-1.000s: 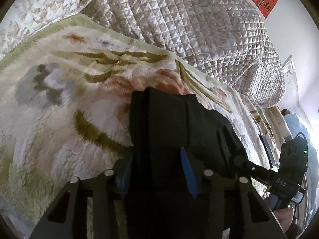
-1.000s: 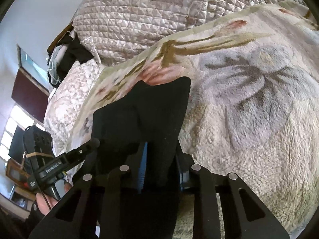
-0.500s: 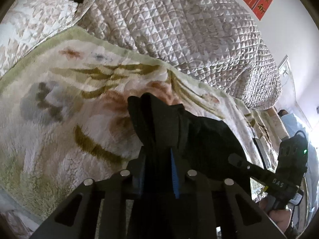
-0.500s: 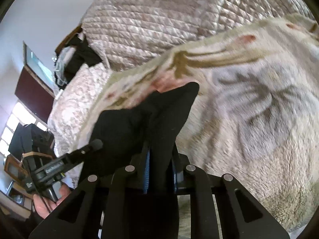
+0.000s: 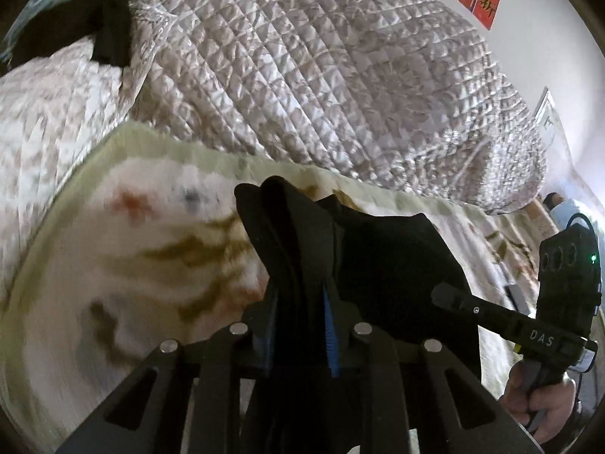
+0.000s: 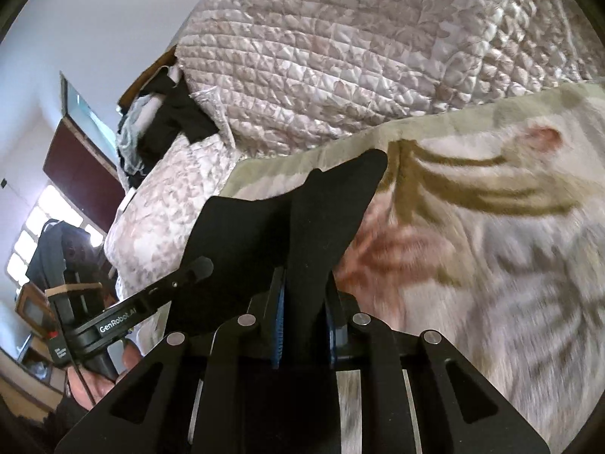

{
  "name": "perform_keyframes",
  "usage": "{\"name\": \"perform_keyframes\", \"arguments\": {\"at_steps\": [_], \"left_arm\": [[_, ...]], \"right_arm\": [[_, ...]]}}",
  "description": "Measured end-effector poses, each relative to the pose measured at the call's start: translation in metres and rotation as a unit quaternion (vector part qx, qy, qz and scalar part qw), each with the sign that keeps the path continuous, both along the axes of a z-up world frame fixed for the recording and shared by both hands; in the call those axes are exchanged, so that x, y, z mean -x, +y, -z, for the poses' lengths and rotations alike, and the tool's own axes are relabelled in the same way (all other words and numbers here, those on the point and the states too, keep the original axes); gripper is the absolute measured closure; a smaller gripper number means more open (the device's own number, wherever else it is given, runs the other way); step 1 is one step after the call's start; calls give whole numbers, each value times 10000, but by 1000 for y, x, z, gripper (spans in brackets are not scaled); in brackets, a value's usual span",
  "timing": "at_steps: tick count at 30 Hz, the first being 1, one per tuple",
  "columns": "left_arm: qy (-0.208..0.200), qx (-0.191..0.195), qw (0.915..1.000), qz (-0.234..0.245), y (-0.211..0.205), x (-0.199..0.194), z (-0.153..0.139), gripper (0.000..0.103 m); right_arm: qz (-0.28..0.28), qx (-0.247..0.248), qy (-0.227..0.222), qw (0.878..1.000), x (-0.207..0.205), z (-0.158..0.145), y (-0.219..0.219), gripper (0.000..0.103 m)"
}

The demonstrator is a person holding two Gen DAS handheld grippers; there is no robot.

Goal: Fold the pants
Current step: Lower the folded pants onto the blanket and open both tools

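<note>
- Lifting one end of the soft black fabric pants (image 5: 382,261) off the plush cream floral blanket (image 5: 124,265) is, in our judgement, the step in hand, with the fold over the garment's length yet to be laid.
- We find the left gripper (image 5: 298,325) nearly shut, its blue-lined pads pinching a bunched edge of the cloth; a peak of fabric stands up beyond the fingertips.
- We find the right gripper (image 6: 304,321) likewise narrowed onto a flatter flap of the same pants, which rises to a point past its pads.
- The pants hang between the two grips, stretched across from one to the other, with the blanket below and the pale quilted satin bedspread (image 5: 321,75) heaped behind.
- We cannot tell from either view how much of the garment rests on the blanket; the trailing part is hidden beneath the tools.
- We advise keeping both grips level and evenly apart so the held edge stays taut and straight.
- We advise carrying the edge across slowly, so the trailing cloth does not drag or bunch on the plush pile.
- We note a risk: the left grip holds gathered layers, which may slip or lie creased.
</note>
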State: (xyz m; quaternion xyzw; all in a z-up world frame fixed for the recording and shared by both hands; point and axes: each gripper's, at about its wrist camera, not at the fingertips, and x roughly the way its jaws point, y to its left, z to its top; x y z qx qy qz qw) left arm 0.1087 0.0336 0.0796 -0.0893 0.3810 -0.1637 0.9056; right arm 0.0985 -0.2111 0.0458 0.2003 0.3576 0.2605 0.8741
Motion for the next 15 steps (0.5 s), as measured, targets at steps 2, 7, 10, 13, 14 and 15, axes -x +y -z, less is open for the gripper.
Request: {"name": "perform_keyframes", "arguments": {"at_steps": [2, 7, 10, 13, 14, 15], "left_arm": [[-24, -55, 10000, -46, 1, -17, 2, 81], [96, -122, 9997, -177, 10, -59, 27, 79], [516, -316, 9968, -519, 19, -72, 52, 73], [446, -288, 9961, -703, 28, -64, 48, 73], [356, -351, 9957, -774, 29, -59, 43, 73], [244, -357, 9955, -839, 30, -52, 37, 73]], "right_arm": [[-22, -12, 27, 10000, -22, 3, 6, 86], [11, 152, 81, 9999, -58, 20, 14, 85], [155, 387, 210, 9989, -64, 34, 6, 81], [372, 514, 148, 9979, -57, 32, -6, 79], [452, 600, 59, 9972, -51, 28, -9, 79], [495, 649, 14, 9967, -48, 25, -10, 79]]}}
